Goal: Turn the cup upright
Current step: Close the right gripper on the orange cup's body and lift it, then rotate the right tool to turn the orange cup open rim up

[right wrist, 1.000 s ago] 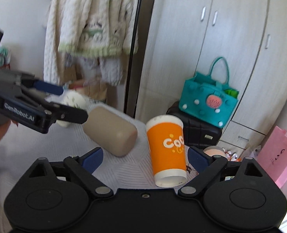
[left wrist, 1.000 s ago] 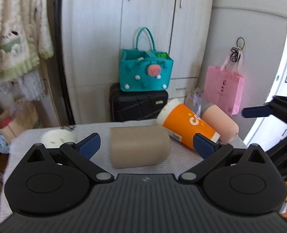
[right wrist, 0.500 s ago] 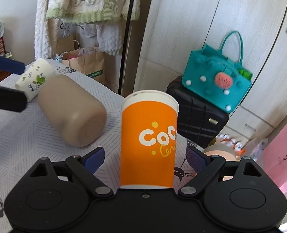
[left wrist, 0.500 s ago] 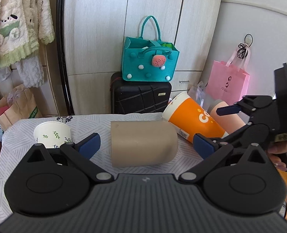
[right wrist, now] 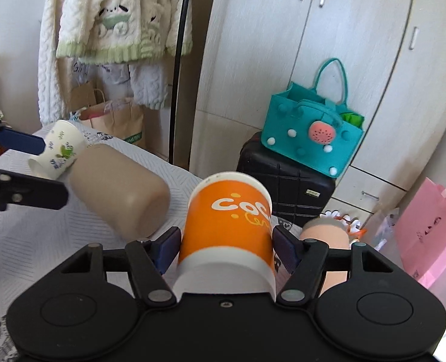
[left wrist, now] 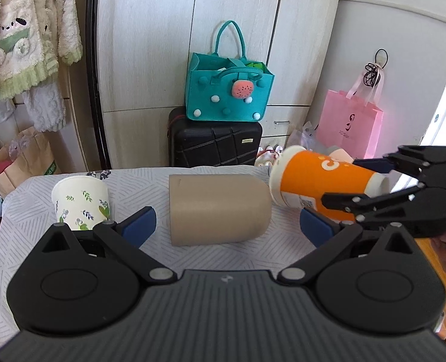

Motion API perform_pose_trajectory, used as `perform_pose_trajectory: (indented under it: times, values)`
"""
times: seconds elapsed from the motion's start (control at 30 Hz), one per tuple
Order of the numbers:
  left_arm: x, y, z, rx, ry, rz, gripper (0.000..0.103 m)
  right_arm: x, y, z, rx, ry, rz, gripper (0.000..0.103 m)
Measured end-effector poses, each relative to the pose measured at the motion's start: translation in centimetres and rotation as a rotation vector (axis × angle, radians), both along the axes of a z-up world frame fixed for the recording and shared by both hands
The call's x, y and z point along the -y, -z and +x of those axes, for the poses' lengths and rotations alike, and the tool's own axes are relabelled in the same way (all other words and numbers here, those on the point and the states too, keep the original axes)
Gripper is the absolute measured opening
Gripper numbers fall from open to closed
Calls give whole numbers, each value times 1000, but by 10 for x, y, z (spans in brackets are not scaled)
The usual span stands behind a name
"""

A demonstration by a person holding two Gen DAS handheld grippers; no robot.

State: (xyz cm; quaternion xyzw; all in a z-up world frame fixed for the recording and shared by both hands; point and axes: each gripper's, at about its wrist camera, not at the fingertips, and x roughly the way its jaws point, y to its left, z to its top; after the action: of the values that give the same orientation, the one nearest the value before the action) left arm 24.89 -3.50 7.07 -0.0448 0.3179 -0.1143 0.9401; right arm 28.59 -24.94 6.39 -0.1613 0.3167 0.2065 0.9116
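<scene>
An orange paper cup [right wrist: 229,226] lies on its side between my right gripper's [right wrist: 226,245] jaws, which are shut on its lower body; its rim points away from the camera. In the left wrist view the orange cup [left wrist: 319,181] is at the right, rim toward the beige cup, with the right gripper [left wrist: 355,181] around it. A beige cup [left wrist: 216,208] lies on its side in the middle of the table, also in the right wrist view [right wrist: 117,193]. My left gripper [left wrist: 226,223] is open and empty in front of the beige cup.
A white leaf-print paper cup [left wrist: 81,202] stands at the table's left. A pink cup [right wrist: 322,235] lies behind the orange one. The table has a striped white cloth [left wrist: 132,181]. A black suitcase [left wrist: 213,144] and teal bag [left wrist: 229,93] stand behind.
My right gripper has moved in around the orange cup and closed on it. The left gripper has barely moved and stays open.
</scene>
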Motion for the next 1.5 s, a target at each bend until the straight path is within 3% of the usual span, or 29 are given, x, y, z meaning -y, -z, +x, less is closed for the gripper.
perform_pose_trajectory:
  times: [0.27, 0.5, 0.77, 0.87, 1.1, 1.17, 1.23, 1.37, 1.5]
  values:
    - [-2, -2, -28, 13, 20, -22, 103, 4, 0, -59, 95, 90, 33, 71]
    - [-14, -1, -60, 20, 29, -56, 103, -6, 17, -115, 180, 195, 140, 71]
    - [-44, -2, -88, 11, 2, -97, 103, -38, 32, -166, 213, 219, 316, 71]
    - [-52, 1, -96, 6, 8, -126, 103, -54, 38, -167, 198, 208, 313, 71]
    - [-60, 32, -87, -117, 34, -223, 103, -74, 53, -171, 100, 199, 281, 72]
    - [-55, 41, -83, -144, 57, -241, 103, -69, 55, -168, 65, 193, 292, 77]
    - [-51, 49, -78, -176, 83, -265, 102, -61, 55, -168, 33, 164, 314, 94]
    - [-44, 59, -65, -236, 129, -328, 102, -45, 48, -165, -38, 79, 336, 95]
    - [-36, 69, -51, -300, 146, -359, 100, -28, 41, -139, -181, -3, 369, 97]
